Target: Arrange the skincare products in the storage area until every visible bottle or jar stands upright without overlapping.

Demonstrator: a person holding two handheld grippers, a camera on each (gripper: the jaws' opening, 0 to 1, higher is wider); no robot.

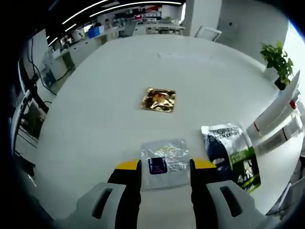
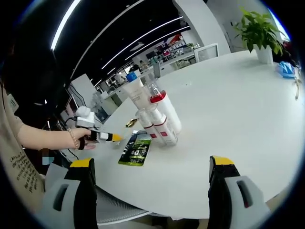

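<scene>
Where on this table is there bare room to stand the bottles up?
Bare table lies left of the gold sachet and beyond it. More lies between the potted plant and the leaning bottles. It is crowded by the clear packet and green pouch.

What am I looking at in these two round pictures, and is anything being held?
No robot here: a person holds tongs in each hand, each carrying a fisheye camera. The left view looks along the left tongs, open around a clear sachet flat on the white table; whether they touch it is unclear. Beyond lie a gold sachet and a dark pouch. The right view shows the right tongs, open and empty, facing upright bottles. The person's hand appears there too.
</scene>
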